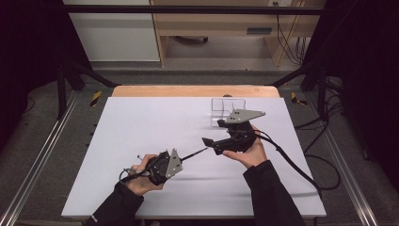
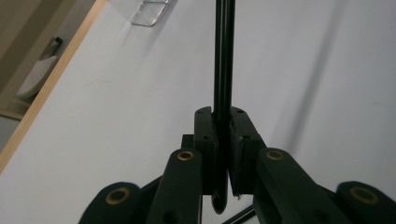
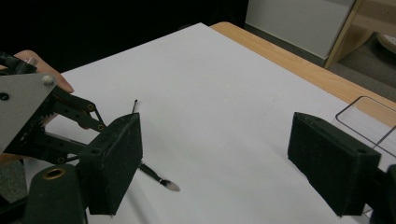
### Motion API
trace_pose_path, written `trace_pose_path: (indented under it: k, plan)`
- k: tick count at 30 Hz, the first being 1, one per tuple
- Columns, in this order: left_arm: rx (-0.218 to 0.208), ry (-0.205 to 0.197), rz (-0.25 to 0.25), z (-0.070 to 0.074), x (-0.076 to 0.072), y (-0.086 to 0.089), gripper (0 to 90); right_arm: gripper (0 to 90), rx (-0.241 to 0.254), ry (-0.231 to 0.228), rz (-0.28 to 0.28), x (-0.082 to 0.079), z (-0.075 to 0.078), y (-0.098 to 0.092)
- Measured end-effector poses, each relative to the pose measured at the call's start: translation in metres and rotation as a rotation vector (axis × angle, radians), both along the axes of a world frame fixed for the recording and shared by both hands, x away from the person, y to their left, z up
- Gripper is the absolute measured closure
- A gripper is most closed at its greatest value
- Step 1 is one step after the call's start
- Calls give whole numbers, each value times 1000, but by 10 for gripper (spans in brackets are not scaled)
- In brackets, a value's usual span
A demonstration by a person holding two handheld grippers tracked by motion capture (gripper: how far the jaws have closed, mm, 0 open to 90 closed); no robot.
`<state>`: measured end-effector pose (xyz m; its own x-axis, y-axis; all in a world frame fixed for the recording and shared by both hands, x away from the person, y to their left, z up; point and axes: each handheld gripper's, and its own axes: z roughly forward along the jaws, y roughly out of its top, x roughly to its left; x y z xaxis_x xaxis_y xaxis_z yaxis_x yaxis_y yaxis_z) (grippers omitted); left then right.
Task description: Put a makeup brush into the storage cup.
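My left gripper (image 1: 180,158) (image 2: 223,126) is shut on a thin black rod-like tool (image 1: 194,154) (image 2: 223,56). The tool points up and right across the white table (image 1: 155,127), and its silvery tip (image 3: 171,186) pokes out past one jaw in the right gripper view. A short tail of the tool sticks out behind the left hand. My right gripper (image 1: 214,132) (image 3: 217,154) is open wide just right of the tool's tip. Nothing is between its black pads (image 3: 116,154).
A clear plastic holder (image 1: 228,110) (image 2: 149,11) (image 3: 369,121) stands at the table's back, just behind the right gripper. The wooden table edge (image 1: 188,91) runs along the far side. Cables trail off to the right.
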<state>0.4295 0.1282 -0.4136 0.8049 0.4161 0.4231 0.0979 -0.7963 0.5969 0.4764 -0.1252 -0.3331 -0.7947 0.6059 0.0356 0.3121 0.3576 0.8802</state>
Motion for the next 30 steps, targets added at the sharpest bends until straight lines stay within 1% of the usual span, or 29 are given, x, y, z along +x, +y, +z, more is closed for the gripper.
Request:
trace_pose_path:
  k: [6,9,11,13,14,18,23,25,27,30]
  plan:
    - [-101,28,53,-2,1,3,828,166,44,-1,-12,-4,-5,-2]
    - [-151,42,72,-3,1,4,828,166,72,10,-17,-4,-9,-3]
    - [-190,52,90,-4,2,5,828,170,78,21,-14,-4,-11,-3]
    - [-214,68,107,-4,3,5,828,170,80,26,-14,-5,-14,-2]
    - [-235,76,115,-4,3,5,828,170,83,26,-17,-6,-15,-2]
    - [-302,106,150,-5,5,5,828,170,109,32,-13,-8,-19,0]
    - [-350,105,191,-7,5,4,828,170,141,34,-11,-10,-22,4]
    - [-373,112,200,-8,5,2,828,170,157,46,-6,-9,-24,6]
    - [-382,110,212,-8,5,1,828,171,168,51,-3,-9,-26,8]
    - [-407,115,229,-7,5,0,828,178,188,63,3,-9,-29,11]
